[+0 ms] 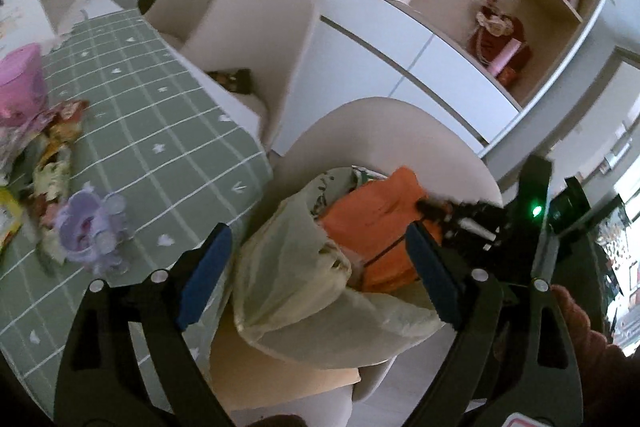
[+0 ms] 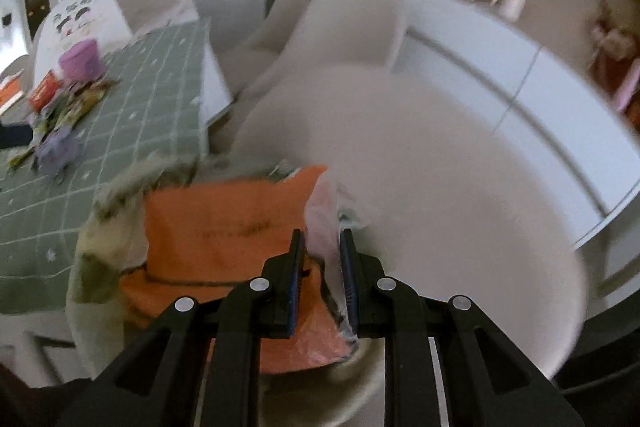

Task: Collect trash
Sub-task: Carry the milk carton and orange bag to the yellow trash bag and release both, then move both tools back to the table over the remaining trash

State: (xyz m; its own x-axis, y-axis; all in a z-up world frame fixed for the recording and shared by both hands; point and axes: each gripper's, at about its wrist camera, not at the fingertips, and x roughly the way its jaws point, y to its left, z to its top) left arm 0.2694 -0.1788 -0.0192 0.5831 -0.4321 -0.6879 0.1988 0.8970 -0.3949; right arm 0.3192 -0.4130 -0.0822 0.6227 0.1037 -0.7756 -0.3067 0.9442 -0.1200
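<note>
Plastic of the trash bag (image 2: 326,227) is clamped by the right tool (image 2: 320,259); the bag is seated on a chair (image 1: 400,131) beside the table (image 1: 160,131). The left tool (image 1: 320,263) is held apart over it.

The trash bag (image 1: 320,291) sits on a chair (image 1: 400,131) right of the table (image 1: 160,131), wrappers (image 1: 52,147) on the table.
</note>
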